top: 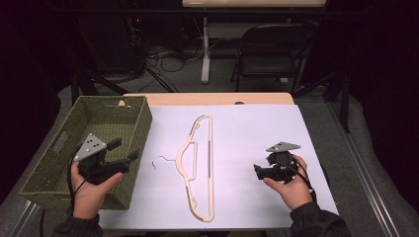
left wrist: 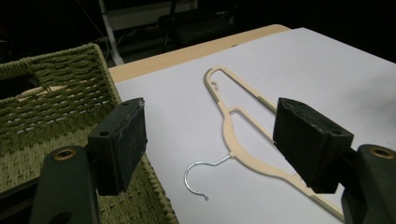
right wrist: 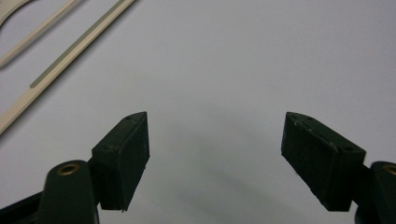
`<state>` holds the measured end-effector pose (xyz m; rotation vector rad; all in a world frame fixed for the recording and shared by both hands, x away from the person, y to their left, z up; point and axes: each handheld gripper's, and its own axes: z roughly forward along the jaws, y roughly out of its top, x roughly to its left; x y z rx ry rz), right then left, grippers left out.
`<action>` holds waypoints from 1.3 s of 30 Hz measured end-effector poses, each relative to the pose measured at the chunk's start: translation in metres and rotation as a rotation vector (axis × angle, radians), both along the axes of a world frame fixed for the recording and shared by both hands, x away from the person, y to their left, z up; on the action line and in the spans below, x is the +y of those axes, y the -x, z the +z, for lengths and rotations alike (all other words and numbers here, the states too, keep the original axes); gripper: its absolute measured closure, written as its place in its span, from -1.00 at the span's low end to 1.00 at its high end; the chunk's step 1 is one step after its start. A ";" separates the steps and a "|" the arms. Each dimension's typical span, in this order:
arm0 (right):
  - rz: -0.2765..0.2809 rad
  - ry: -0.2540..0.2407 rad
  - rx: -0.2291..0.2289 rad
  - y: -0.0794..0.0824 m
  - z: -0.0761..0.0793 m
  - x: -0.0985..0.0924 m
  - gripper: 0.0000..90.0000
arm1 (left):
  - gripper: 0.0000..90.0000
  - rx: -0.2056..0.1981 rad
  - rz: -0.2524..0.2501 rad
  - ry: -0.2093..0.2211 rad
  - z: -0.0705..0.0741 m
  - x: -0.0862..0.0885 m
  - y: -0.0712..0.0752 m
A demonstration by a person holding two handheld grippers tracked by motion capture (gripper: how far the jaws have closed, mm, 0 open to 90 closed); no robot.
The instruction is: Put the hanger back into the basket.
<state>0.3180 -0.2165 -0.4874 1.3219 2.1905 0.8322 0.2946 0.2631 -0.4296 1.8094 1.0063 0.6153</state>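
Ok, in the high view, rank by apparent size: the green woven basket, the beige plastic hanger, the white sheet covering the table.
1. White sheet, the largest.
2. Green woven basket, clearly smaller than the sheet.
3. Beige plastic hanger, thin outline; comparable to the basket in length but covers far less area.

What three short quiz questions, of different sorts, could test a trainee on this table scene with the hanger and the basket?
1. True or false: the beige plastic clothes hanger with a metal hook lies inside the green woven rectangular basket.
2. Which hand-held gripper is over the basket's edge? A) left hand-held gripper B) right hand-held gripper
3. Fill in: the hanger's hook points toward the ___.

Key: 1. False, it lies flat on the white sheet. 2. A. 3. basket.
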 end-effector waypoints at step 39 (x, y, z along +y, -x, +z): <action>0.093 0.138 0.318 -0.058 0.020 0.081 -0.30 | -0.38 0.002 -0.032 0.005 0.002 -0.008 -0.015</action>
